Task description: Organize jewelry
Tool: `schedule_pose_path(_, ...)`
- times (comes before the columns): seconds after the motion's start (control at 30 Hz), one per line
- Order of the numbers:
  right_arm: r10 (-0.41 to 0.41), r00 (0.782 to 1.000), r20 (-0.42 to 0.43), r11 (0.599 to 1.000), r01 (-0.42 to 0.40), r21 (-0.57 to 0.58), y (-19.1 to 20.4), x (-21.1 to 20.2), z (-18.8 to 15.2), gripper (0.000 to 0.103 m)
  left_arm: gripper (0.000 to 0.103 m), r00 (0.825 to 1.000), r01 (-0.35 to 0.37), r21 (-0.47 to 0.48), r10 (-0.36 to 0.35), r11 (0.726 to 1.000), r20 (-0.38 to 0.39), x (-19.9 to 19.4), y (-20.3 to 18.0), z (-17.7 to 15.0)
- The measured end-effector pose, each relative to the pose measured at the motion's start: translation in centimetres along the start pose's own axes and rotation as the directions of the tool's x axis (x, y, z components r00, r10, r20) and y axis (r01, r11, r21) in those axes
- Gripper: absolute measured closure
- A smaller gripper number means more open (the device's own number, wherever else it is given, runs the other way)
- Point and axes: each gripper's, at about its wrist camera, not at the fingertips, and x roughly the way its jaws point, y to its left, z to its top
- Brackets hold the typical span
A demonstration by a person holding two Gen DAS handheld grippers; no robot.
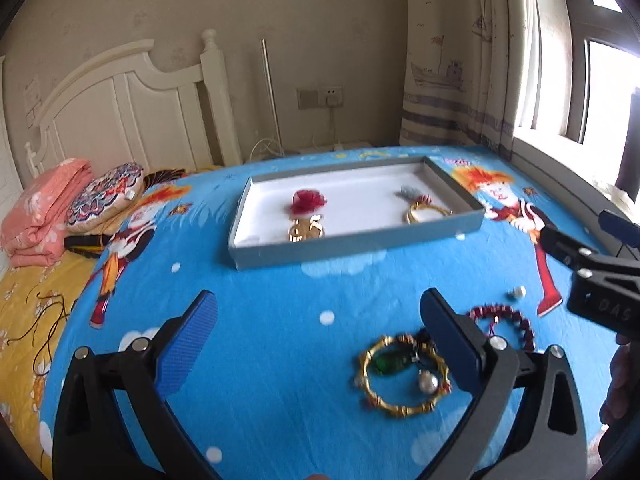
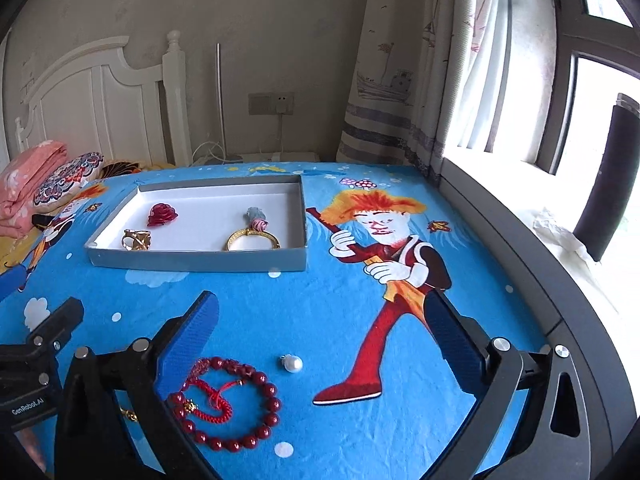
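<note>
Blue-padded fingers (image 1: 188, 344) (image 2: 188, 344) of both grippers spread wide, seemingly touching nothing

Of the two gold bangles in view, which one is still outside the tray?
The gold bangle with the green stone and hanging pearl, lying on the blue sheet near the left gripper. The plain gold bangle already sits inside the tray.
</note>
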Motion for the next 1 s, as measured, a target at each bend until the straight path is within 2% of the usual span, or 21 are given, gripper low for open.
schedule_pose_path(0.2, 0.007, 1.000, -0.025, 1.000, -0.007, 0.009, -1.2, -1.2, -2.4, 0.007, 0.005, 1.000, 0.029, -0.066, -0.030, 0.997, -0.006, -1.3, 0.2, -2.7)
schedule_pose_path(0.27, 0.046, 0.997, -0.062, 0.999, -0.044, 0.025, -1.8, -1.2, -3.4, 0.007, 0.005, 1.000, 0.013, -0.062, -0.013, 0.998, 0.008, -1.8, 0.1, -3.5)
schedule_pose_path(0.37, 0.134, 0.988, -0.080, 0.990, -0.129, 0.064, -2.4, -1.3, -5.0, 0.007, 0.005, 0.999, 0.030, -0.068, -0.031, 0.997, -0.012, -1.9, -0.2, -4.7)
schedule_pose_path(0.47, 0.135, 0.986, -0.101, 0.990, -0.130, 0.057, -2.2, -1.2, -5.6, 0.007, 0.014, 0.998, 0.039, -0.069, -0.042, 0.997, -0.044, -1.5, -0.5, -5.6)
schedule_pose_path(0.53, 0.161, 0.982, -0.096, 0.986, -0.155, 0.065, -2.2, -1.2, -5.7, 0.007, 0.024, 0.996, 0.052, -0.086, -0.058, 0.995, -0.062, -1.2, -0.2, -6.0)
schedule_pose_path(0.7, 0.180, 0.977, -0.109, 0.983, -0.175, 0.060, -1.9, -1.0, -5.9, 0.007, 0.035, 0.995, 0.057, -0.094, -0.065, 0.994, -0.076, -0.7, 0.2, -6.2)
schedule_pose_path(0.83, 0.211, 0.970, -0.124, 0.977, -0.207, 0.042, -1.3, -0.7, -6.0, 0.007, 0.053, 0.991, 0.080, -0.083, -0.088, 0.993, -0.099, -0.1, -0.2, -6.3)
schedule_pose_path(0.97, 0.204, 0.970, -0.131, 0.979, -0.202, 0.031, -1.0, -0.5, -6.0, 0.008, 0.061, 0.987, 0.104, -0.078, -0.112, 0.992, -0.113, 0.4, -0.5, -6.3)
schedule_pose_path(1.0, 0.204, 0.970, -0.136, 0.979, -0.202, 0.029, -0.9, -0.3, -6.0, 0.013, 0.061, 0.986, 0.108, -0.077, -0.117, 0.991, -0.116, 0.6, -0.6, -6.2)
